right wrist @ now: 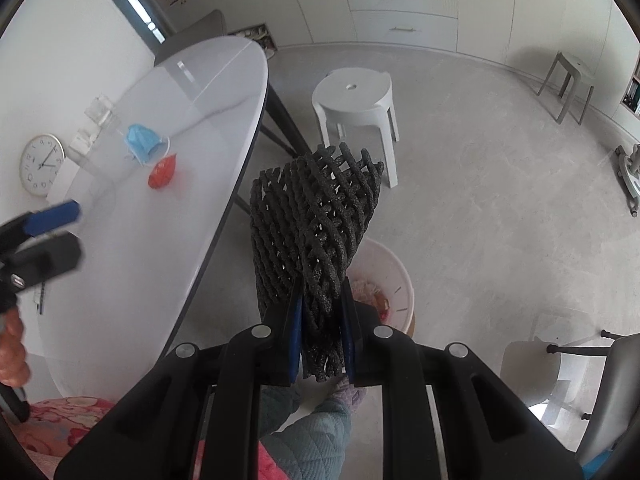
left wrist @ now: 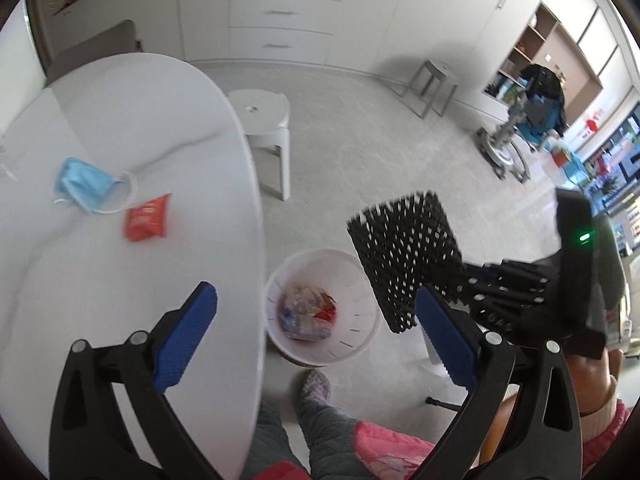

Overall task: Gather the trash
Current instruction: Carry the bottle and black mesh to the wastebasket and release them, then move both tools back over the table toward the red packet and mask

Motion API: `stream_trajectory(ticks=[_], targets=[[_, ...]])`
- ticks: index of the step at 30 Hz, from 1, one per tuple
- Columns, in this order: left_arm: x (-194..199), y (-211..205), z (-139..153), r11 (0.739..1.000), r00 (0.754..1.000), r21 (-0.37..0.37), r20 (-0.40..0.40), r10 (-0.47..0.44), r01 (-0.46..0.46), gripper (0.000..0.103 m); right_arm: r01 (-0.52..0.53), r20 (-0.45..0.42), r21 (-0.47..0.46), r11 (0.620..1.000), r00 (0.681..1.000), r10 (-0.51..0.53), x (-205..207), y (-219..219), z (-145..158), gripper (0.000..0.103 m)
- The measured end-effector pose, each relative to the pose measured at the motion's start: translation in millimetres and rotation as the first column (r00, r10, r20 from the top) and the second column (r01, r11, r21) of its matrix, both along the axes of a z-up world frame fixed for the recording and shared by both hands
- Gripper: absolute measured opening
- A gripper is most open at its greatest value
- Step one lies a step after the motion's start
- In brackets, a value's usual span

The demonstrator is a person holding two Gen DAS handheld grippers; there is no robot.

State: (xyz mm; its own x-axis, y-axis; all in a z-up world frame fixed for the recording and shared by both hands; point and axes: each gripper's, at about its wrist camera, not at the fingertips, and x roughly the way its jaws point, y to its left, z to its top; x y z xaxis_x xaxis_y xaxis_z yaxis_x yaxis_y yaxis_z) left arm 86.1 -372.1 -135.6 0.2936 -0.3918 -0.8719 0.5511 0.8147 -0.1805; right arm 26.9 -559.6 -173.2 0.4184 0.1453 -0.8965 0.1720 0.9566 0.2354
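Black foam net (right wrist: 316, 236) clamped in right claw (right wrist: 322, 344) above bin (right wrist: 400, 280)

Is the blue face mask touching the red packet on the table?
Cannot tell. In the left wrist view, the blue face mask ear loop ends right beside the red packet; blur hides any contact or gap.

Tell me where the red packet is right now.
The red packet lies on the white table, beside the blue face mask, left of the bin in the left wrist view.
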Motion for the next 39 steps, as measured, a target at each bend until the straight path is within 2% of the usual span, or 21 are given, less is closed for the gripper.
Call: stream_trajectory(ticks=[4,7,8,10,12,15,18,23,29,35,39], targets=[[0,18,6,0.999,0.999,-0.006,0.015,0.034,-0.034,0.095,-0.017,-0.036,-0.016,1.000,0.999,0.017,7,15,-17,0.020],[0,29,7,0.998,0.998,0.001,0.027,0.057,-0.057,0.095,-0.023,-0.056,-0.015,1.000,0.998,0.022,12,22,-24,0.047],[1,33,6,0.998,0.998,0.001,0.027,0.063,-0.063,0.095,-0.021,-0.058,-0.024,0.999,0.998,0.019,13,24,-25,0.060],[2,40,7,0.997,0.997,0.002,0.030,0.075,-0.075,0.095,-0.012,-0.063,-0.037,0.999,0.998,0.010,16,26,-25,0.067],[2,45,8,0.996,0.996,0.001,0.032,0.085,-0.085,0.095,0.009,-0.049,-0.044,0.999,0.999,-0.011,16,29,-18,0.083],[3,55,9,0.994,0.994,-0.004,0.032,0.106,-0.106,0.095,0.032,-0.025,-0.056,0.998,0.999,-0.033,15,31,-4,0.097],[4,63,10,0.993,0.992,-0.007,0.035,0.120,-0.120,0.095,0.036,-0.009,-0.045,0.998,0.999,-0.037,16,34,8,0.100],[3,70,11,0.991,0.990,-0.009,0.037,0.133,-0.133,0.095,0.021,0.022,-0.034,0.999,1.000,-0.020,19,44,28,0.100],[8,87,7,0.986,0.985,-0.007,0.026,0.168,-0.168,0.095,-0.026,0.030,-0.030,0.999,0.999,0.027,30,63,35,0.100],[19,115,3,0.975,0.975,0.012,0.040,0.220,-0.221,0.095,-0.107,0.041,0.002,0.994,0.993,0.107,57,92,33,0.100],[29,139,-2,0.962,0.962,0.023,0.033,0.273,-0.273,0.095,-0.227,0.056,0.000,0.974,0.972,0.227,86,123,31,0.100]])
